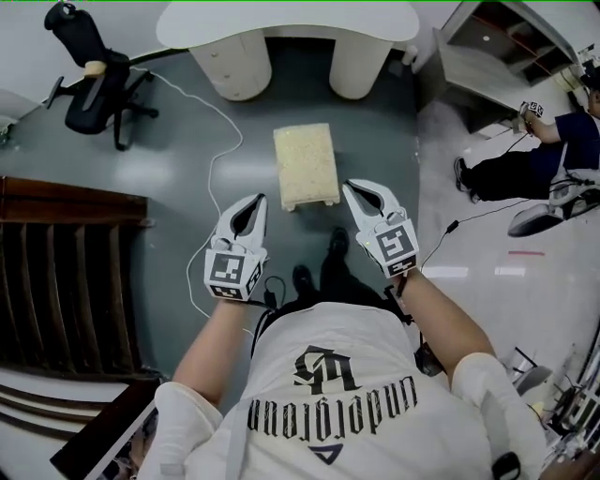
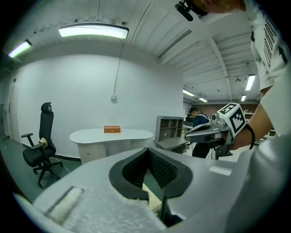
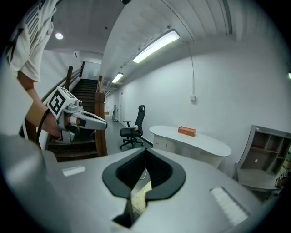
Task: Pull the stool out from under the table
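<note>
The counter (image 1: 281,23) sits at the far side of the grey floor (image 1: 375,131), and nothing is tucked between its two pedestals. The stool (image 1: 306,164), with its pale cushioned top, stands in the open between the counter and my shoes, apart from both, so I judge the pull itself as good as done. My left tongs (image 1: 257,200) and right tongs (image 1: 348,187) hang in the air on either side of the stool's near end, well above it. Both are pinched fully together with nothing between them, and each gripper view shows the pads meeting on empty space. If the stool has to come further, I would open both tongs and lower them to the same height. Then I would take opposite sides of the seat edge and draw it straight toward me, so it slides rather than twists or tips. A thin white cable (image 1: 214,169) runs along the floor to the stool's left. I would keep the legs off it and not drag sideways.
</note>
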`<control>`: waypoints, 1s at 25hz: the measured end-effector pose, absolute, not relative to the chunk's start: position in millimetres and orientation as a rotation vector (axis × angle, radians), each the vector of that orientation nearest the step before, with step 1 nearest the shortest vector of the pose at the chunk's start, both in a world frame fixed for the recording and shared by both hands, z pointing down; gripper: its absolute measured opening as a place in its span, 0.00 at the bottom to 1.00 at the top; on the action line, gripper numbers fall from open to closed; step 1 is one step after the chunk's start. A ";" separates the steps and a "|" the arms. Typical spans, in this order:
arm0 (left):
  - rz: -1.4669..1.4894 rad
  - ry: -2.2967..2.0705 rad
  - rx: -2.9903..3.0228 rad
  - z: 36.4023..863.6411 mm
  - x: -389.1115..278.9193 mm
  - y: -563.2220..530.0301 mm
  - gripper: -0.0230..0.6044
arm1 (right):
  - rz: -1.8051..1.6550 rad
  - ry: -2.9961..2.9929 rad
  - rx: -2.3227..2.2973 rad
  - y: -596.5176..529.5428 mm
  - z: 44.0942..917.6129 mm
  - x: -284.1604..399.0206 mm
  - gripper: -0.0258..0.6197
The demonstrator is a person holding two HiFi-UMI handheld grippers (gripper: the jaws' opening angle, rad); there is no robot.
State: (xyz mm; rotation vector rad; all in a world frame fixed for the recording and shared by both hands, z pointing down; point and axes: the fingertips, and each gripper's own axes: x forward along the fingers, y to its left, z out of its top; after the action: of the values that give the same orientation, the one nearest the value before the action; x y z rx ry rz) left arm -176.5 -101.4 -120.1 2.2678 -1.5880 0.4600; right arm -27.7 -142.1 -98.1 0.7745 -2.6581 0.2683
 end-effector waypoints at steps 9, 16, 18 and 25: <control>0.355 -1.492 2.448 -214.0 -150.1 -61.8 0.05 | 0.197 -2.723 0.782 -107.7 -189.7 -24.9 0.04; 0.247 -1.487 2.485 -255.6 -143.3 -29.7 0.05 | 0.194 -2.738 0.804 -68.4 -215.8 -14.6 0.04; 0.236 -1.497 2.482 -258.8 -135.7 -23.0 0.05 | 0.194 -2.748 0.794 -57.1 -220.6 -5.5 0.04; 0.238 -1.498 2.481 -268.8 -93.9 5.8 0.05 | 0.159 -2.783 0.748 -25.6 -234.7 37.5 0.04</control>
State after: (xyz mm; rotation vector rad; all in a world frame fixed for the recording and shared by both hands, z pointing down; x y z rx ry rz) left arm -93.9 5.8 -268.8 2.4814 -1.4979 0.2379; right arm 37.5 -25.6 -234.7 0.7480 -2.7827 0.1595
